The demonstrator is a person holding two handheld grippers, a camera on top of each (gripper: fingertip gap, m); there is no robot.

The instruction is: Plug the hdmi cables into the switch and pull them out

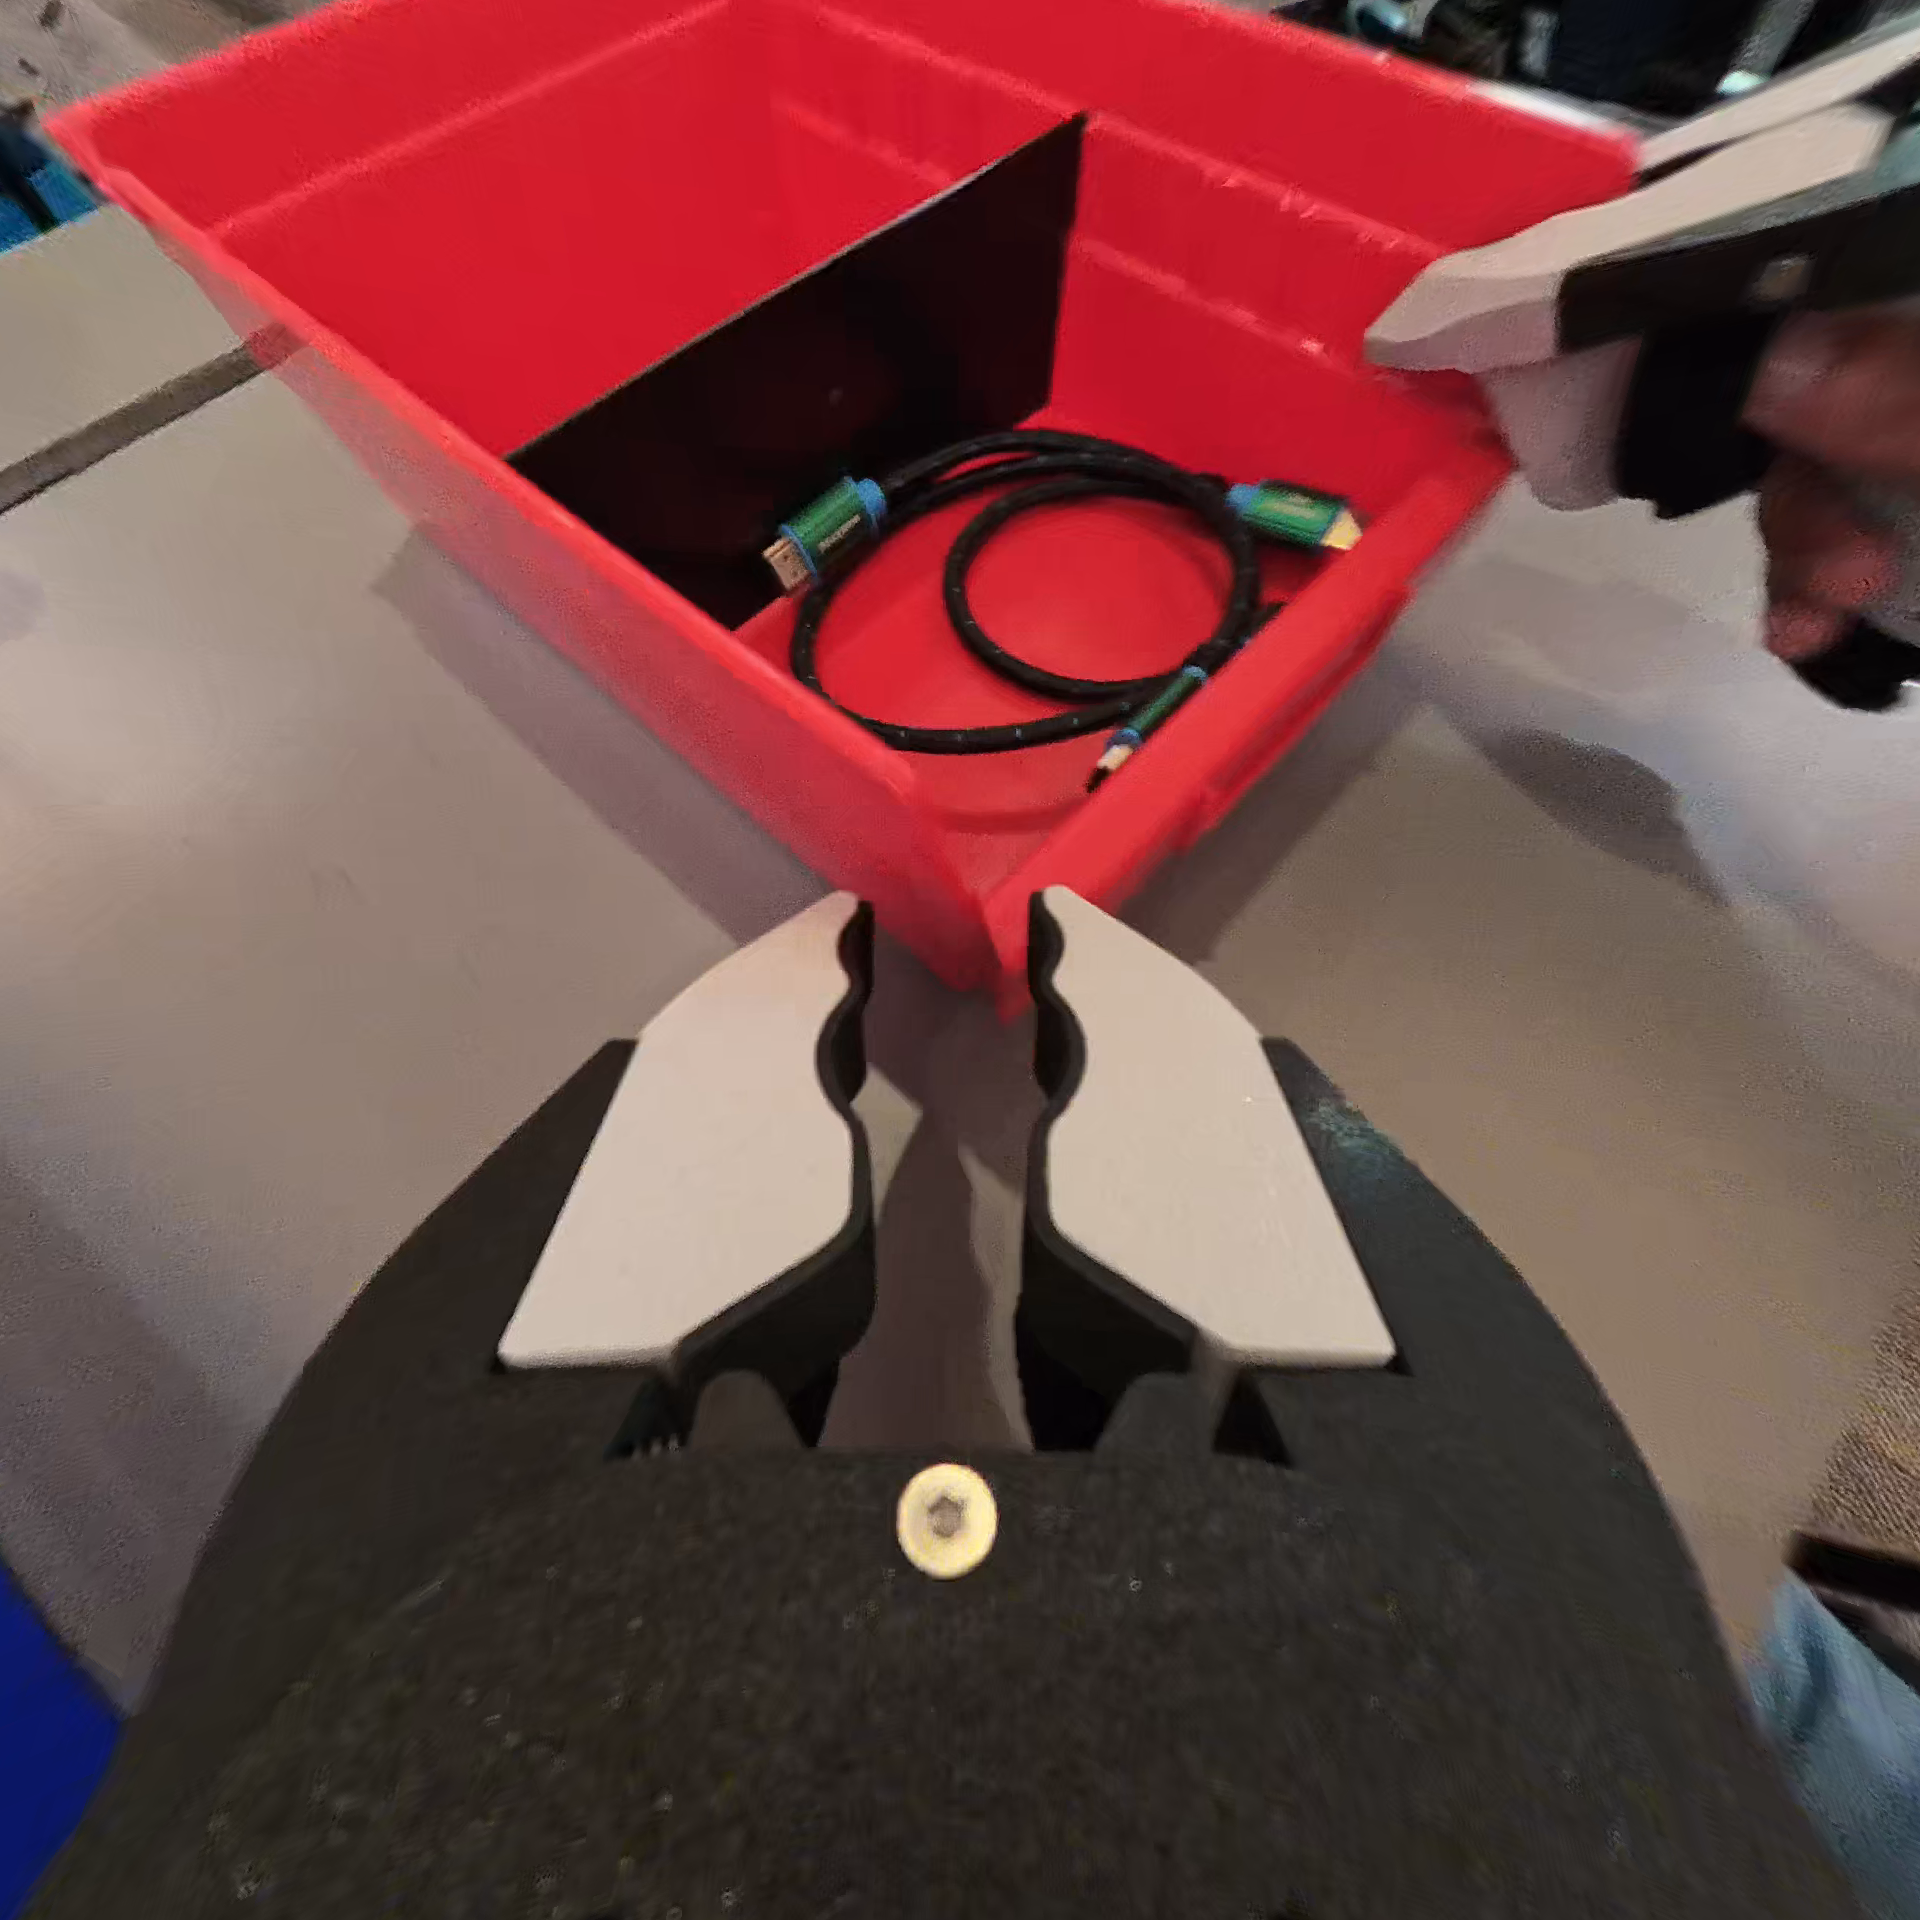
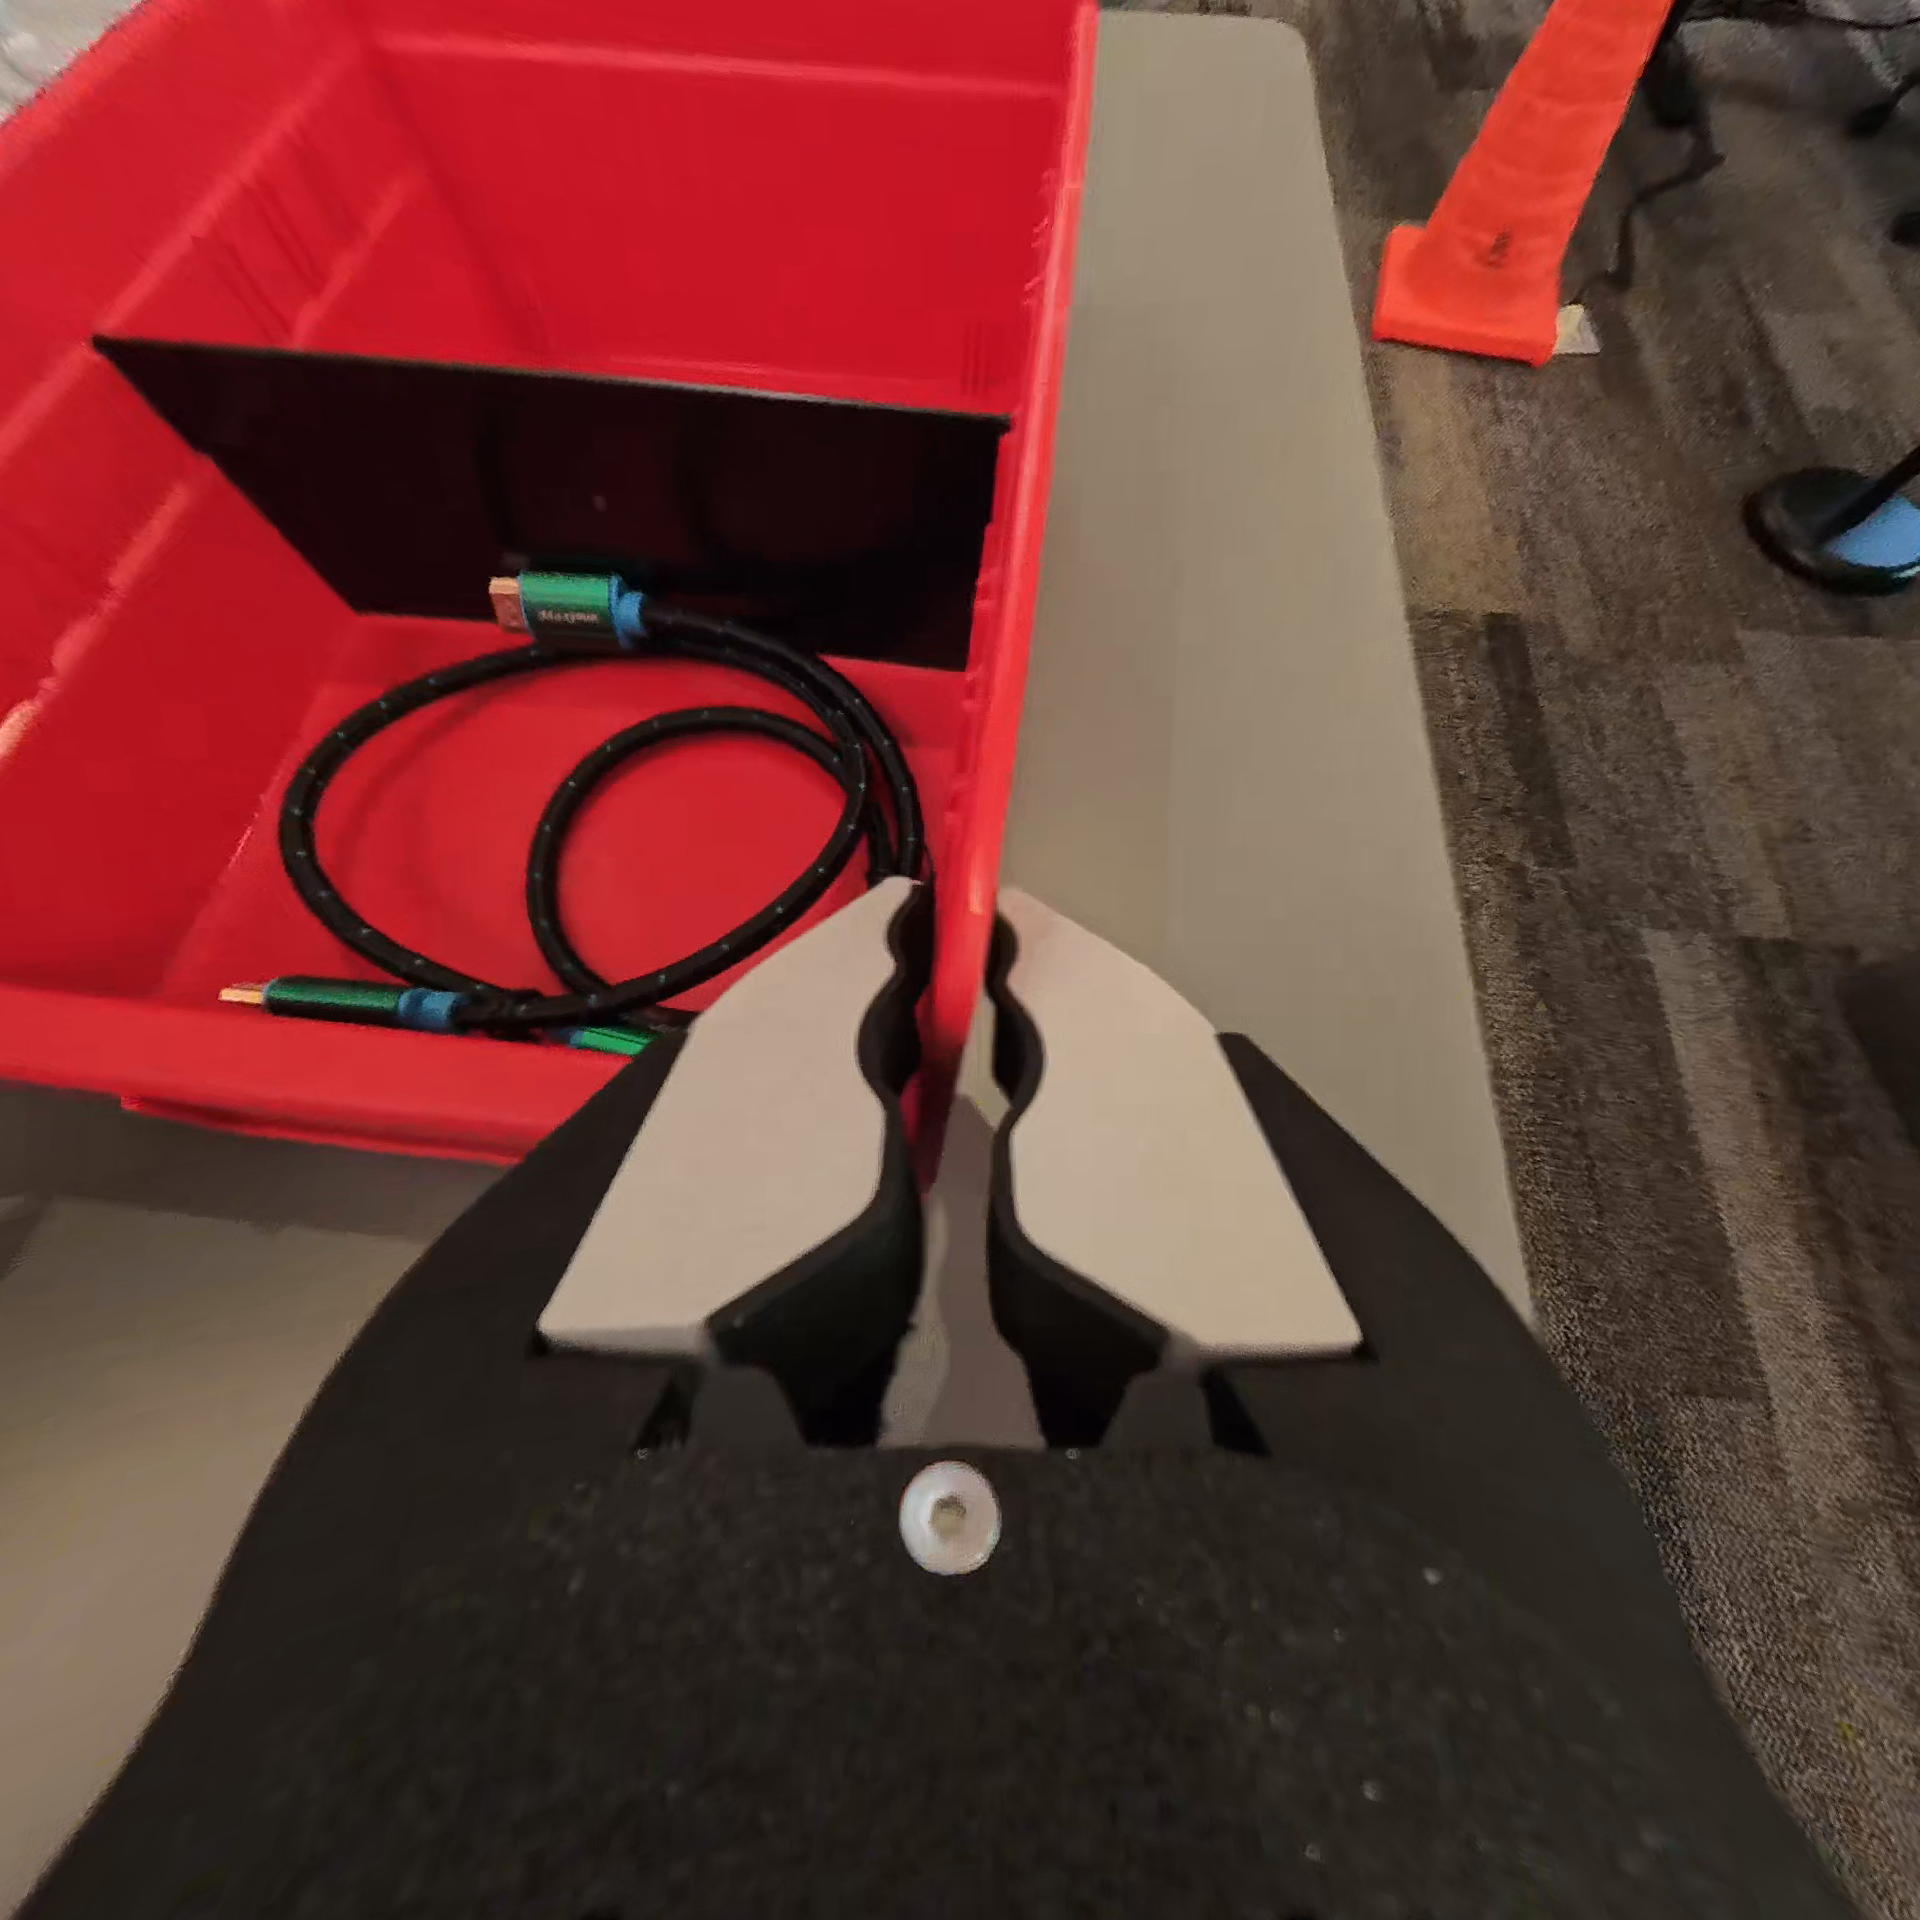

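Note:
Black braided HDMI cables (image 1: 821, 665) with green and blue plugs (image 1: 821, 535) lie coiled in the near compartment of a red bin (image 1: 644, 665). They also show in the right wrist view (image 2: 301, 831), with a plug (image 2: 566, 608) by the divider. My left gripper (image 1: 951, 902) is open and empty, just in front of the bin's near corner. My right gripper (image 2: 956, 904) straddles the bin's right wall (image 2: 1023, 520), and the jaws are closed on it. It also shows in the left wrist view (image 1: 1475, 384). No switch is visible.
A black divider (image 2: 623, 488) splits the bin, and the far compartment looks empty. The bin stands on a grey table (image 1: 260, 831) whose right edge (image 2: 1382, 623) drops to carpet. An orange object (image 2: 1507, 208) and a shoe (image 2: 1839, 530) are on the floor.

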